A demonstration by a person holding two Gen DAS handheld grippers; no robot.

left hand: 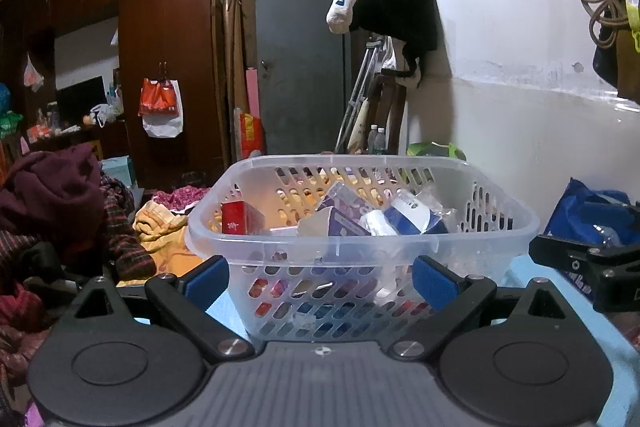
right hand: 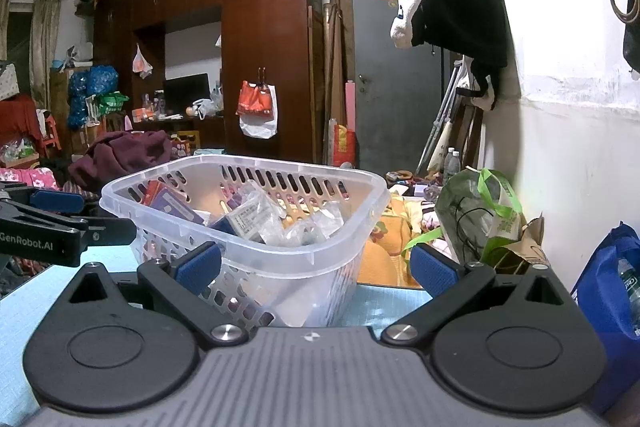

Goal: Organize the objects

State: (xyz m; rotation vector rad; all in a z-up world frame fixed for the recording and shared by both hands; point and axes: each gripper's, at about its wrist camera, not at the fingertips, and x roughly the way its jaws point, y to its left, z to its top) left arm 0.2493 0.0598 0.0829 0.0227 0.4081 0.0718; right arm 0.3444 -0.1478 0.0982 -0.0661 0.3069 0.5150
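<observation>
Translucent white plastic basket [left hand: 362, 227] with slotted walls stands on the pale blue table [left hand: 560, 283], holding a red carton [left hand: 239, 217] at its 9 o'clock side, a purple-and-white box [left hand: 344, 215] near the middle and a blue-and-white packet [left hand: 416, 213] towards 3 o'clock, with crinkled clear wrappers [right hand: 304, 227] among them. Left gripper [left hand: 320, 279] faces the basket's near wall, its blue-padded fingers [left hand: 208, 281] spread wide and empty, one either side of the wall without touching it. Right gripper [right hand: 316, 267] sits at the basket's near corner, fingers [right hand: 434, 269] likewise released and holding nothing. At 3 o'clock from the basket lie a green plastic bag [right hand: 480, 215] and a blue fabric bag [right hand: 608, 291]
</observation>
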